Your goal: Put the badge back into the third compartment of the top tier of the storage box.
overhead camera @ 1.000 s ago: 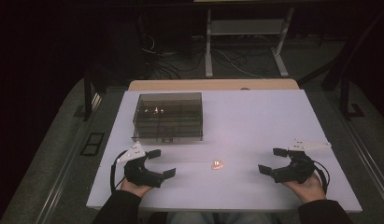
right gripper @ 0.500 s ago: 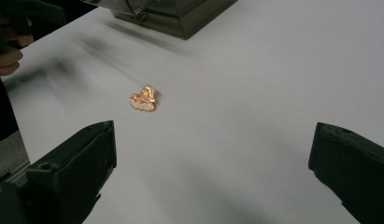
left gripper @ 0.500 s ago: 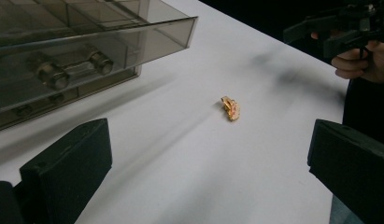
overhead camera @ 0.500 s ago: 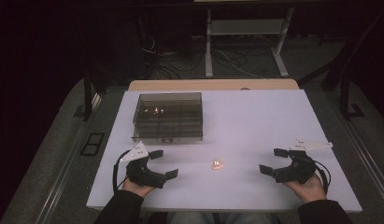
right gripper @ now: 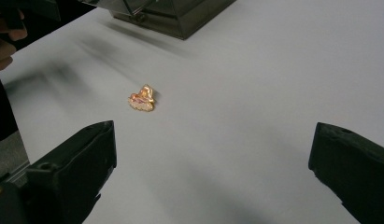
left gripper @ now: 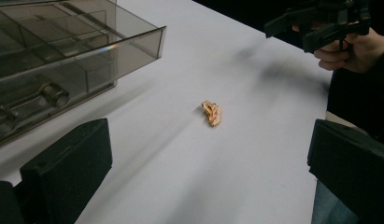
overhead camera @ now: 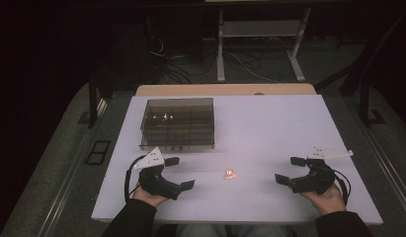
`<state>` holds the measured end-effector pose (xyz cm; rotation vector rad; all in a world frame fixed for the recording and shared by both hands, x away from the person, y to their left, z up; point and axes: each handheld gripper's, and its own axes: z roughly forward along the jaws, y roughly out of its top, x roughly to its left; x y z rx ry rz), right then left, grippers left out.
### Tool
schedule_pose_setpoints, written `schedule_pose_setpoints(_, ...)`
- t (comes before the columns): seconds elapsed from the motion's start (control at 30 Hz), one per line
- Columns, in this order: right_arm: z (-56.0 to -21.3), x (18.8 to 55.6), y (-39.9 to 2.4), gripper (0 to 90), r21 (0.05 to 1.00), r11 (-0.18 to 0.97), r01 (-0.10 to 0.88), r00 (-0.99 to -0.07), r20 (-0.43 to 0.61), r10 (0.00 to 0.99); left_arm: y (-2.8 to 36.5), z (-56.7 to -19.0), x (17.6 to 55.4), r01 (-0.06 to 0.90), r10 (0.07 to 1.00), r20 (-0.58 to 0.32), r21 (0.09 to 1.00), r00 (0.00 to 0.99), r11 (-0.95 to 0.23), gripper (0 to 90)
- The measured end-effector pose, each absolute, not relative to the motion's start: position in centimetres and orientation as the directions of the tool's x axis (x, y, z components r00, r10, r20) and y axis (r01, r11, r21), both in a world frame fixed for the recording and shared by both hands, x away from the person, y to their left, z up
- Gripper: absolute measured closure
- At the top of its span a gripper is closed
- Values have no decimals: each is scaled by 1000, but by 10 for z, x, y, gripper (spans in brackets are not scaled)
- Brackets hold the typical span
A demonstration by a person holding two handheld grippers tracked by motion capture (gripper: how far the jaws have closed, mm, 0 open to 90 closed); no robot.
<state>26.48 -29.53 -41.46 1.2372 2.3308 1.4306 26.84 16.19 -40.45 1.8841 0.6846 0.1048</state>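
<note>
The small gold trinket (overhead camera: 230,173) (light, rigid, likely slippery) lies at the left gripper's (overhead camera: 180,173) three o'clock, both grippers spread wide; pinch its flat sides

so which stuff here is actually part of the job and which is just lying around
Part of the job:
- small gold trinket lying on the white table, between both claws
- left claw, open
- right claw, open
- smoky clear compartment box, probably

Just lying about:
- cables on the floor behind the table
- white frame legs at the back
</note>
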Motion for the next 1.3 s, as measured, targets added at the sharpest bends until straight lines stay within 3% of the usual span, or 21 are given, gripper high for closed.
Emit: schedule_pose_setpoints(1.3, -414, 264, -295, 3, 801, 212, 560, -658, 274, 701, 113, -378, 289, 371, 386, -224, 855, 895, -362, 0)
